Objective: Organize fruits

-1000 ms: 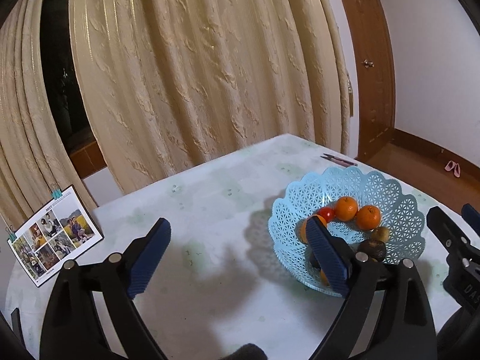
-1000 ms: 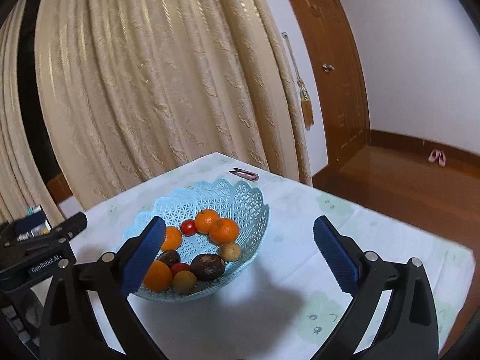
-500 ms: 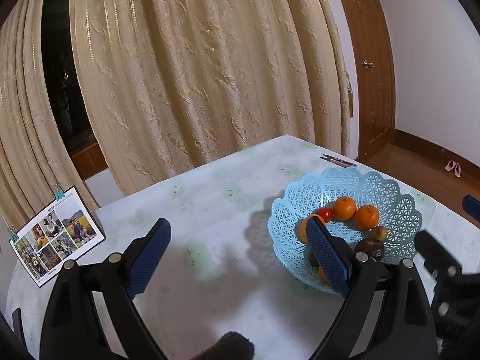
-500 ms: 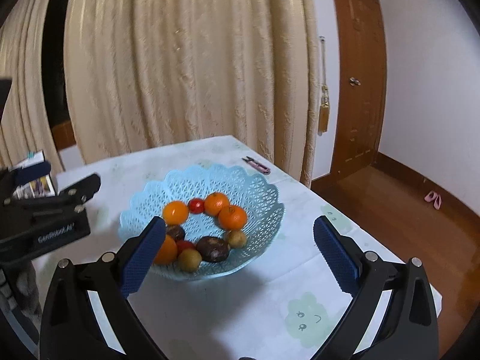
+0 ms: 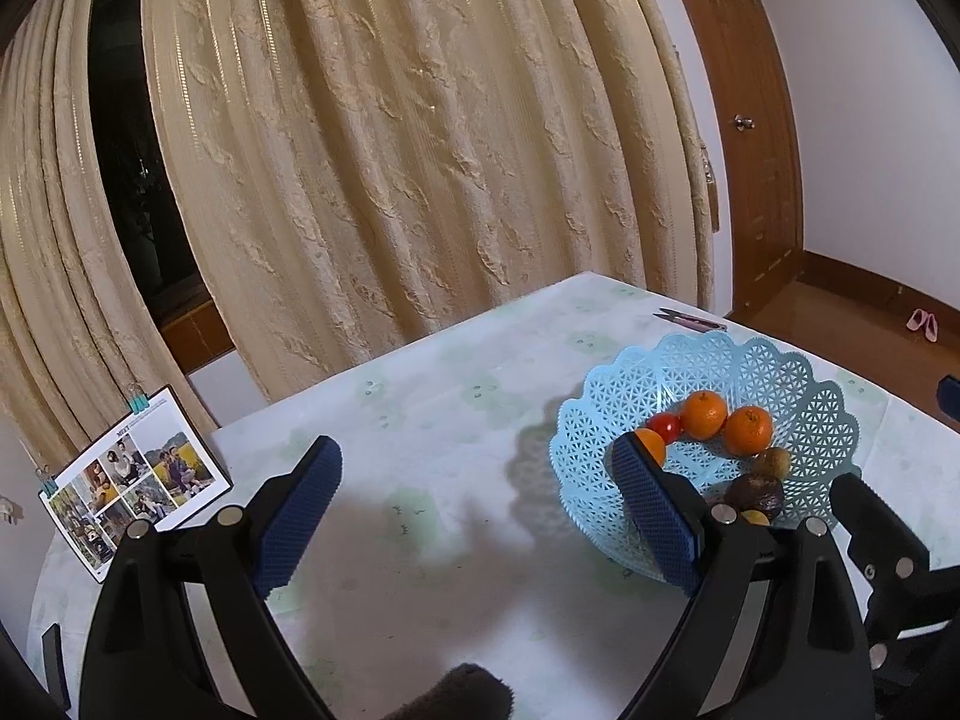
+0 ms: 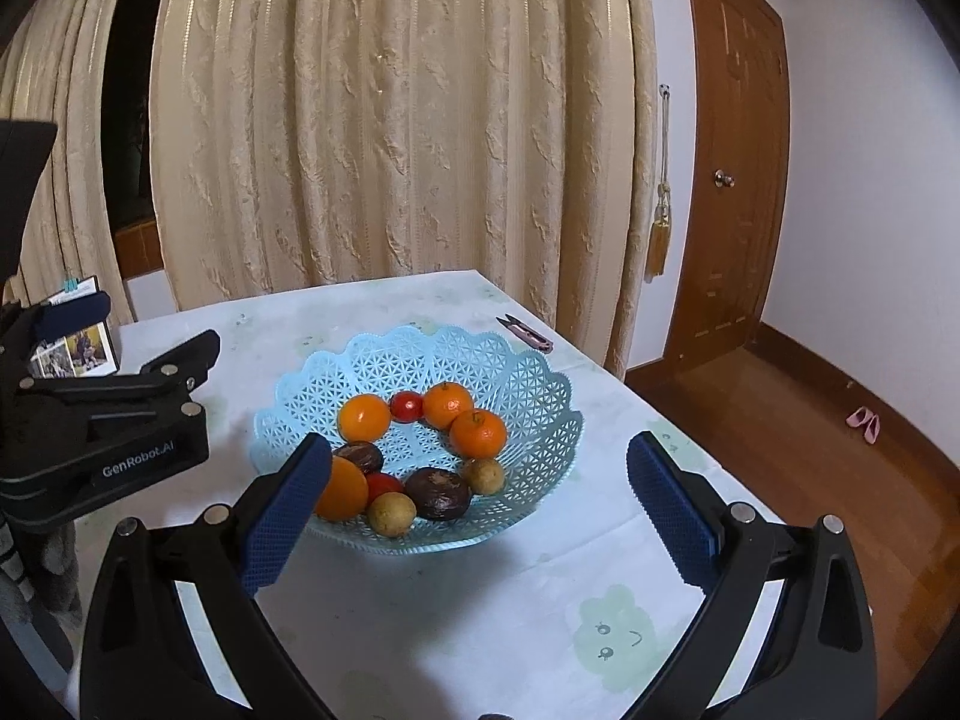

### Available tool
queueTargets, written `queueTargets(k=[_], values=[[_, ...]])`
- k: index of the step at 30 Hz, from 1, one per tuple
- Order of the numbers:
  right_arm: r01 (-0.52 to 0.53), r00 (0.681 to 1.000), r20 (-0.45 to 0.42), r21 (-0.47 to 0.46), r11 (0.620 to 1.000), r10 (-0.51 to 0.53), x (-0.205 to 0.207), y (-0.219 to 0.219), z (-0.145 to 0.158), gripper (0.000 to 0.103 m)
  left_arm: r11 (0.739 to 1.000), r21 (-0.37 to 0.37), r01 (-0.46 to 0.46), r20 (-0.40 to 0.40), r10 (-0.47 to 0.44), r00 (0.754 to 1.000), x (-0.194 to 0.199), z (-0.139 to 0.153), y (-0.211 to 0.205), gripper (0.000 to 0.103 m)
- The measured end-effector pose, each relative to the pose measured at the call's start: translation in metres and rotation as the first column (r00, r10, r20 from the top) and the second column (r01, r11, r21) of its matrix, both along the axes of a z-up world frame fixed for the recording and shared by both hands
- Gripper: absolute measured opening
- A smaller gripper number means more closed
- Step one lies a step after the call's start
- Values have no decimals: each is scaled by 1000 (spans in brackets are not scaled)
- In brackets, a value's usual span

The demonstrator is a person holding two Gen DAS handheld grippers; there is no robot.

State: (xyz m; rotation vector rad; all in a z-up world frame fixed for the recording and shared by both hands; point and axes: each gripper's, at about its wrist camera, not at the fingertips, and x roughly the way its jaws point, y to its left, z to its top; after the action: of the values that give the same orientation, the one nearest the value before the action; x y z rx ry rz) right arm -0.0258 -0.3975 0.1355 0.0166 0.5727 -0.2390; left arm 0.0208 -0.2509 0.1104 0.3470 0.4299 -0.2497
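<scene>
A pale blue lattice basket (image 6: 420, 360) is sitting on the bench (image 6: 480, 600), toward its far right corner, and all the fruit is lying inside it: four oranges, among them one (image 6: 478, 433) at the right and one (image 6: 341, 487) at the near left rim, two small red tomatoes (image 6: 407, 405), two dark brown fruits (image 6: 438, 493) and two small tan ones (image 6: 391, 514).

The right hand-held gripper (image 6: 477, 507) is hovering just in front of the basket with its blue pads spread wide and nothing between them; its left pad is overlapping the near left orange in the view. The left hand-held gripper (image 5: 480, 510) is also gaping wide and empty, hanging over bare cloth to the left of the basket (image 5: 798, 384).

A small pair of snips (image 6: 525, 333) is lying just behind the basket near the far edge. A photo calendar (image 5: 135, 474) is standing at the far left corner. Heavy cream curtains (image 6: 390, 120) are hanging close behind the bench. To the right the bench edge is dropping to a wooden floor (image 6: 840, 450), with a wooden door (image 6: 735, 180) beyond. The cloth between the grippers and in front of the basket is lying open.
</scene>
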Motion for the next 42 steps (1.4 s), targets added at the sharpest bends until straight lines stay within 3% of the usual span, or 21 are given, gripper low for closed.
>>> queueTargets(k=[42], values=[[5,1000,-21,-37,999,-6,4,3,-8,100,999,47,4,4,-4,1000,-4,-7,-8,91]])
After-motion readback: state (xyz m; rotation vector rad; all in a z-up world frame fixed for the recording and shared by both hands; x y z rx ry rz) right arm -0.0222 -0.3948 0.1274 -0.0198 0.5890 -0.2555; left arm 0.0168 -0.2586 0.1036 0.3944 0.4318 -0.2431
